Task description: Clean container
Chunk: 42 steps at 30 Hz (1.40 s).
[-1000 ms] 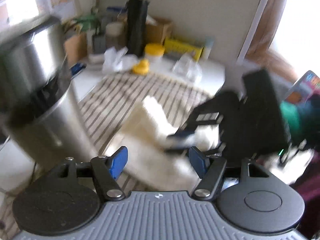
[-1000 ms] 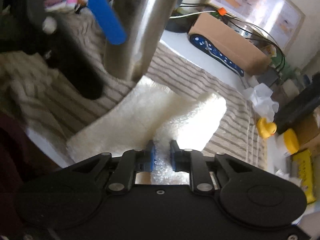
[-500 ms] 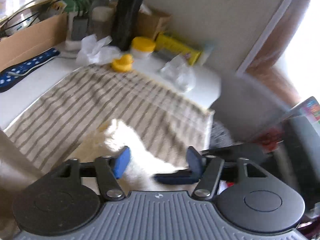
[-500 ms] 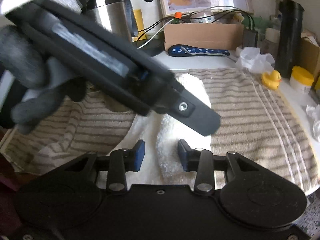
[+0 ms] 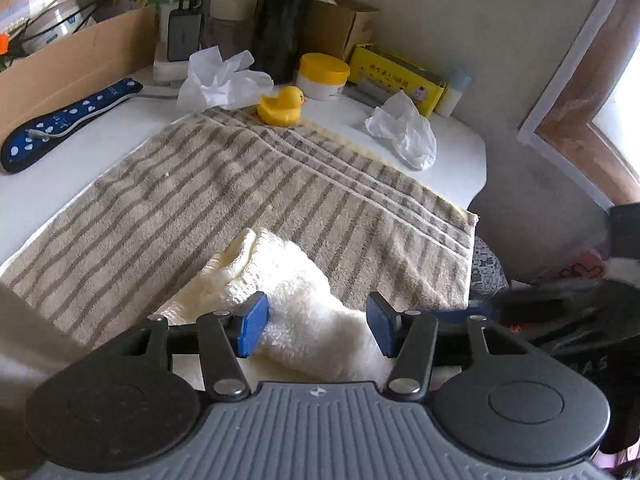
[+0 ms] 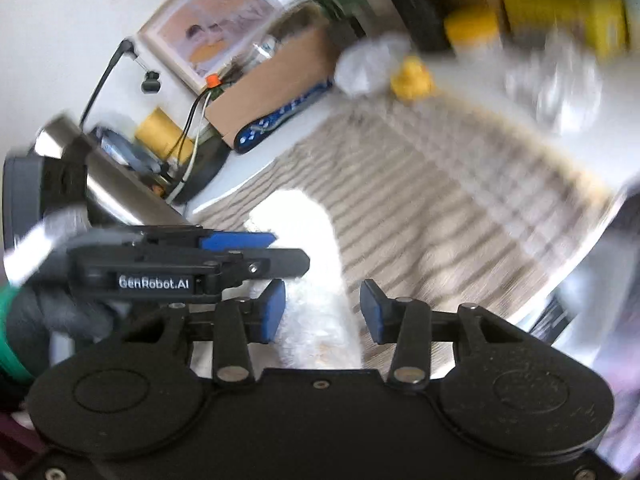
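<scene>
The steel container [image 6: 116,188] stands at nine o'clock on the desk [image 5: 48,176], probably set aside. One white cloth [image 5: 304,312] lies at six o'clock on one striped towel [image 5: 240,200]. The left gripper [image 5: 314,320] jaws are open around it; the right gripper [image 6: 322,316] jaws are opening, cloth between them, not pressed.

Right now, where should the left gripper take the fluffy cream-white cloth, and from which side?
Grip the raised folded ridge of the fluffy cream-white cloth where it bunches thickest, coming down from above. The left gripper already straddles that ridge with open jaws, and the rest lies flat on the striped beige towel, offering little to pinch.
</scene>
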Tool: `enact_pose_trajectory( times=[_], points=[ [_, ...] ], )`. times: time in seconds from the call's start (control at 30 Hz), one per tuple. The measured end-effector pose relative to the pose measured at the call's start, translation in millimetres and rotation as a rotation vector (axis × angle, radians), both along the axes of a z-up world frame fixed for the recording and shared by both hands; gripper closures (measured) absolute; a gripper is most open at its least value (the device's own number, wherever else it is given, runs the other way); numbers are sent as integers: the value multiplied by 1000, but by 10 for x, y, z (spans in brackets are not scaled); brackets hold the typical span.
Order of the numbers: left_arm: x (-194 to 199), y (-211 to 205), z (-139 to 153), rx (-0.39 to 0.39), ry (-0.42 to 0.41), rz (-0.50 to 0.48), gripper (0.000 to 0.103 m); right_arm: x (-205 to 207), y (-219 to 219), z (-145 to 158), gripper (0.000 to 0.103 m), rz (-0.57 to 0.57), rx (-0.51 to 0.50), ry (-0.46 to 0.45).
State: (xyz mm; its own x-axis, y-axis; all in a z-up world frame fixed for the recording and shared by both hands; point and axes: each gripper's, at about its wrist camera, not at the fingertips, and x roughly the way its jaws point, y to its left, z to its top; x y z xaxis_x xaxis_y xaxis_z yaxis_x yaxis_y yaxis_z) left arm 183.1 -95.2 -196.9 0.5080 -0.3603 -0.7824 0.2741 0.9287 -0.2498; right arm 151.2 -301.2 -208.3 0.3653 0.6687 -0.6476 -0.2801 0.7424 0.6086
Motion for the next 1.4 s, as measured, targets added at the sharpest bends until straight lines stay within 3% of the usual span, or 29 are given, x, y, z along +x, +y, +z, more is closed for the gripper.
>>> enact_pose_trajectory(
  times=[0.17, 0.3, 0.43, 0.53, 0.63, 0.73, 0.9, 1.0, 1.1, 1.17, 1.27, 1.4],
  points=[
    [-31, -4, 6, 56, 13, -6, 51, -47, 117, -91, 62, 5, 40, 28],
    [-110, 29, 68, 57, 14, -7, 51, -71, 277, -27, 77, -5, -82, -19],
    [-192, 16, 185, 55, 1, -38, 51, -192, 594, 271, 87, 248, -392, -296],
    [-177, 83, 249, -39, 31, -3, 51, -280, 696, 399, 88, 397, -615, -511],
    [-121, 133, 247, -104, 56, 41, 51, -360, 809, 315, 88, 530, -776, -650],
    [-54, 181, 155, -161, 114, 104, 51, -572, 976, 118, 87, 627, -892, -799],
    [-26, 223, -1, -204, 226, 210, 51, -924, 1052, -100, 87, 670, -1019, -982],
    [-12, 222, -32, -215, 261, 264, 50, -1060, 1058, -167, 86, 724, -1027, -1035],
    [2, 214, -72, -205, 266, 315, 50, -1051, 1007, -128, 86, 760, -972, -1042],
    [-32, 217, -98, -200, 241, 330, 60, -986, 925, -66, 83, 774, -926, -1025],
    [-97, 289, -143, -238, 195, 322, 68, -803, 718, 218, 81, 730, -760, -921],
    [-194, 415, -232, -318, 162, 331, 70, -393, 361, 575, 75, 500, -506, -678]
  ],
)
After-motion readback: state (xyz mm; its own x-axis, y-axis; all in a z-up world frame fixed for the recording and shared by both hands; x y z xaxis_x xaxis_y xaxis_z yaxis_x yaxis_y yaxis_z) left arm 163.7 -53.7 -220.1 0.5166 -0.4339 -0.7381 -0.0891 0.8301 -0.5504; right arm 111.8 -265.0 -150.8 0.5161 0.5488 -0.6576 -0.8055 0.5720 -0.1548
